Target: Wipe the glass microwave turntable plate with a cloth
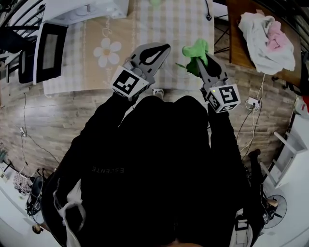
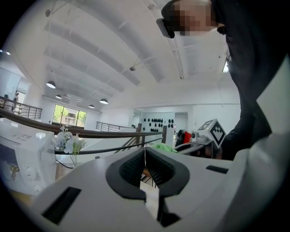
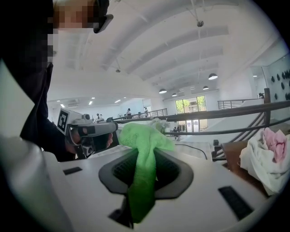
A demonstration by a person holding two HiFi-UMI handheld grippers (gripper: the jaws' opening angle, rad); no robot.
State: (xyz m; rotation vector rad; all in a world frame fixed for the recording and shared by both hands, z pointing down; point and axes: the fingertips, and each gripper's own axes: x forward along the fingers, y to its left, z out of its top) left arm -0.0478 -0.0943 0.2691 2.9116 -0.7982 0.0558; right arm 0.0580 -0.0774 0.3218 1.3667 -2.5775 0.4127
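Cloth point(image 3: 146, 136) between jaws of right gripper point(image 3: 143, 158)

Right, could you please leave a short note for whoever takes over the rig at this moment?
Left gripper: shut, empty, held over the table.
Right gripper: shut on the cloth, level with the left one.
Microwave: at the table's far left.
Plate: not visible in any view.
Done: cloth in grip.
Left: find the plate, then wipe it; no wiping shows yet.
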